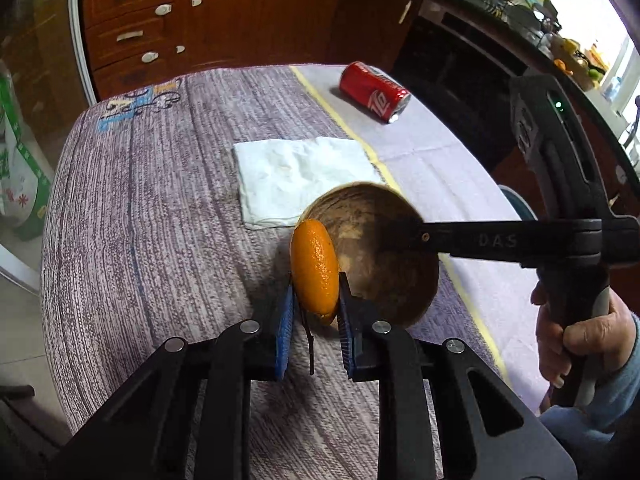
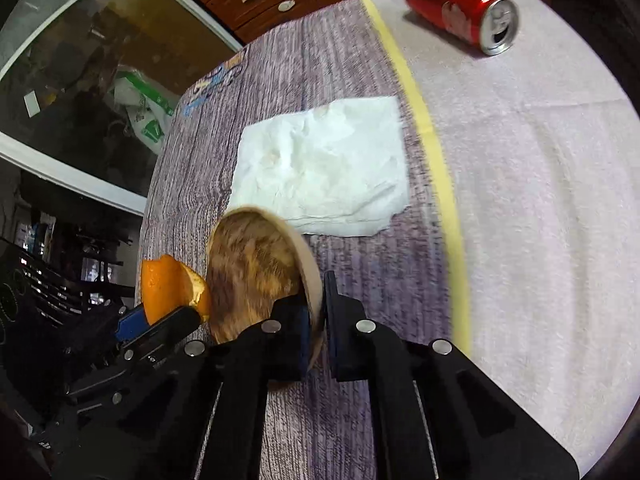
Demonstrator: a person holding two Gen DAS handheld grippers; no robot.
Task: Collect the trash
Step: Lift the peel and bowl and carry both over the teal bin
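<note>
Left wrist view: nearest the lens, a piece of orange peel [image 1: 315, 270] is pinched narrowly between the blue pads of the left gripper [image 1: 314, 312] and is held just at the near-left rim of a wooden bowl [image 1: 384, 248]. That bowl is tilted off the striped tablecloth [image 1: 160, 200], its right wall being clamped thinly by the right gripper [image 2: 318, 308], whose handle is grasped by a hand [image 1: 576, 340] at the right edge. The step in hand is judged to be the dropping of the peel into the bowl, which appears to be used as the collecting vessel. For the next move, the peel would need to be carried over the bowl's opening and the left pads parted, while the bowl is kept steady and tilted toward it. Farther off, a crumpled white napkin [image 2: 320, 168] is seen lying flat just beyond the bowl. Farthest, to the right, a red soda can [image 2: 460, 8] lies on its side, well apart from the napkin; both remain uncollected.
</note>
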